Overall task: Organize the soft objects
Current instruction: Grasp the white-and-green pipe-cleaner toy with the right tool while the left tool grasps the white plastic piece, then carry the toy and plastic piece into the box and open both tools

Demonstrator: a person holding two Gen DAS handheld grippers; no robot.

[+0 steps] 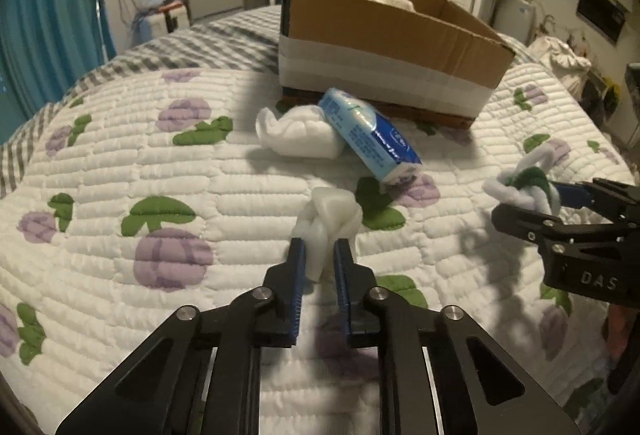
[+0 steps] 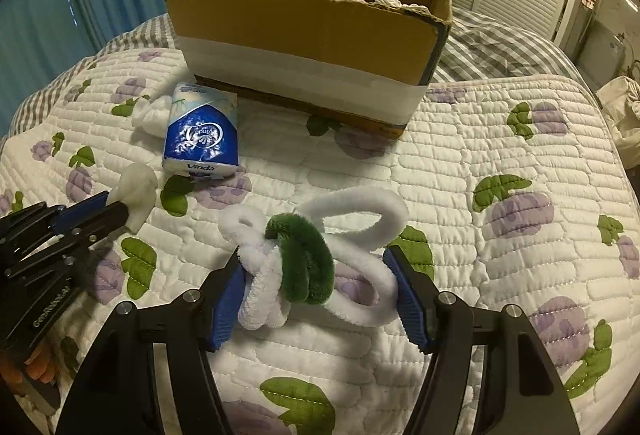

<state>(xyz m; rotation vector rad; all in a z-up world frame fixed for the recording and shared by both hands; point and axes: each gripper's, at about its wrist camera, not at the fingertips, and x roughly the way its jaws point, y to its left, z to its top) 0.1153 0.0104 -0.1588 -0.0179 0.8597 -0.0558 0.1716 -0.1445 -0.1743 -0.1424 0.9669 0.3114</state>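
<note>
Blue Vinda tissue pack on quilt just before cardboard box, left hand-held gripper nipped narrow on white cloth nearer than pack, right hand-held gripper clasping white-and-green plush loops, "DAS" on its body.

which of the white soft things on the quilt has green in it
The fuzzy loop toy between the right gripper's pads: a green band wraps its white loops. The lump in the left gripper and the bundle under the tissue pack are all white.
</note>
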